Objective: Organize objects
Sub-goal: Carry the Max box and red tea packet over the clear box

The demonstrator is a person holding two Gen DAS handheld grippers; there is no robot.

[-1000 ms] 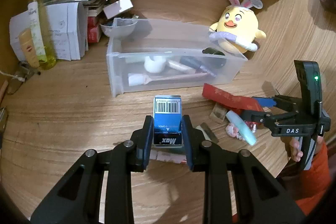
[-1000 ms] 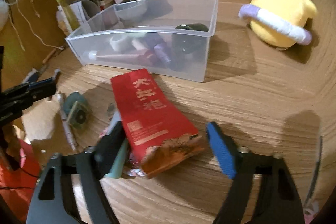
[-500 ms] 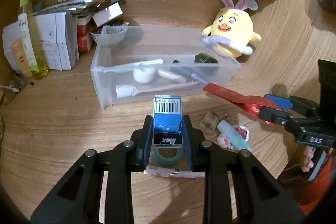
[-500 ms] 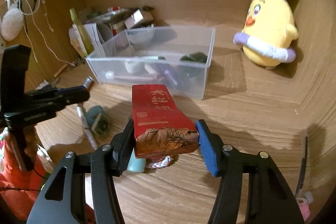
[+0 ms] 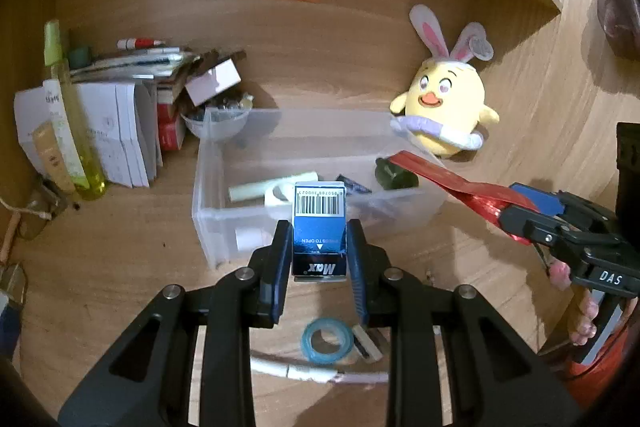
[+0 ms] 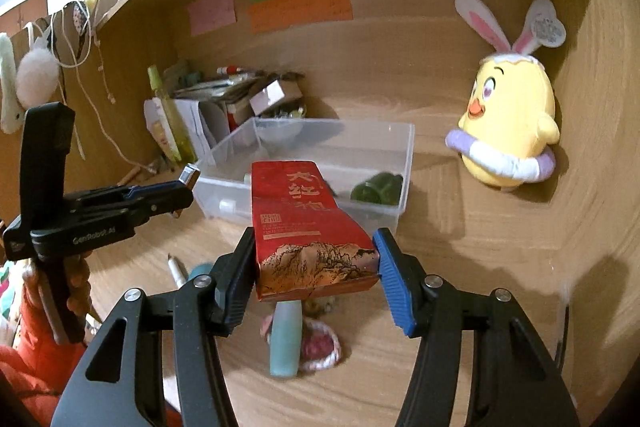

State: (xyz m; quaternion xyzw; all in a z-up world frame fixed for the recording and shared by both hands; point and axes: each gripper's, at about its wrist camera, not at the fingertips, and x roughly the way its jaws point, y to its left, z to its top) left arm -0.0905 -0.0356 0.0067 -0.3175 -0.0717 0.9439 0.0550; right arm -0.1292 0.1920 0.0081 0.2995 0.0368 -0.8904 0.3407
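Both grippers have risen off the desk since the earlier frames, each carrying its load up toward the clear bin (image 5: 208,187). On the left, the left gripper (image 5: 319,247) stays clamped on the small blue staple box (image 5: 319,227), barcode end pointing forward, and the box now hangs in front of the bin's near wall instead of low over the wood. Beneath it the blue tape ring (image 5: 327,339) and a white pen (image 5: 316,373) have come into sight on the desk, left behind. To the right, the right gripper (image 6: 316,267), which a second ago stood wide around the red tea packet (image 6: 304,227) as it lay on the desk, has closed on it; the packet is now pinched by its near end and held clear of the surface, its far end reaching toward the bin's front rim. Below it a pale green tube (image 6: 285,339) and a pink crocheted piece (image 6: 320,345) remain on the desk. By my reading both pick-ups are done and the drops into the bin come next, with several loose items still to collect
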